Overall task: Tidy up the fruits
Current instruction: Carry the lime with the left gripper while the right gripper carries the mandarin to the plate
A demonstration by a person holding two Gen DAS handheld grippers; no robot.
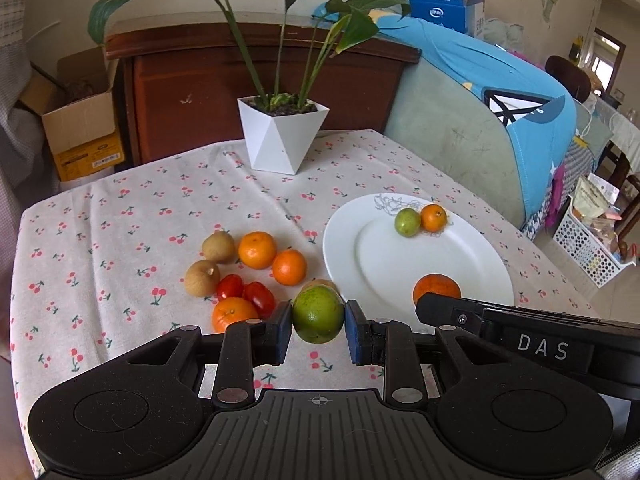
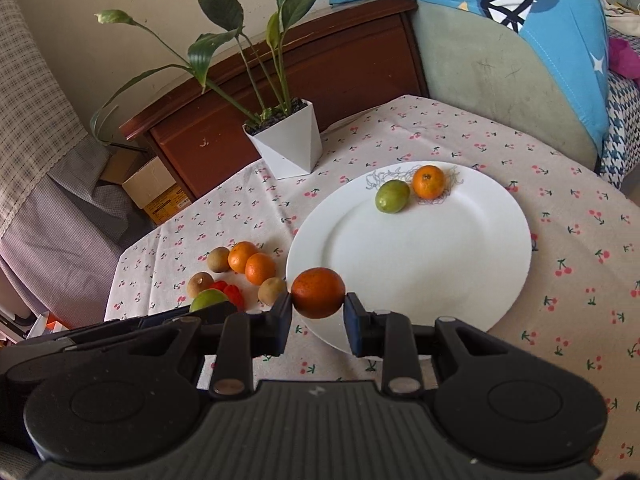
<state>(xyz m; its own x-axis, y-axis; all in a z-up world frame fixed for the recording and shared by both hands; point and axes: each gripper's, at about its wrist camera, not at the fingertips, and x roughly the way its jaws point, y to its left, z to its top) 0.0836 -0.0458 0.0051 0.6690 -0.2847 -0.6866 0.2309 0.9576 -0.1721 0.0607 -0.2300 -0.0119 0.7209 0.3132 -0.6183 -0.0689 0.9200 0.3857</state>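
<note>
My left gripper (image 1: 318, 330) is shut on a green fruit (image 1: 318, 313), held above the tablecloth just left of the white plate (image 1: 472, 264). My right gripper (image 2: 318, 314) is shut on a dark orange (image 2: 318, 292) over the plate's (image 2: 420, 256) near-left rim. That orange (image 1: 436, 286) also shows behind the right gripper's body in the left wrist view. On the plate's far side lie a small green fruit (image 2: 392, 196) and a small orange (image 2: 429, 182). Left of the plate sit loose oranges (image 1: 257, 249), brown round fruits (image 1: 218, 246) and red tomatoes (image 1: 230, 286).
A white faceted pot with a leafy plant (image 1: 282, 136) stands at the table's far edge. Behind it is a brown wooden cabinet (image 1: 256, 80). A chair draped with a blue cloth (image 1: 516, 112) is at the far right. A cardboard box (image 1: 80, 128) sits on the floor at left.
</note>
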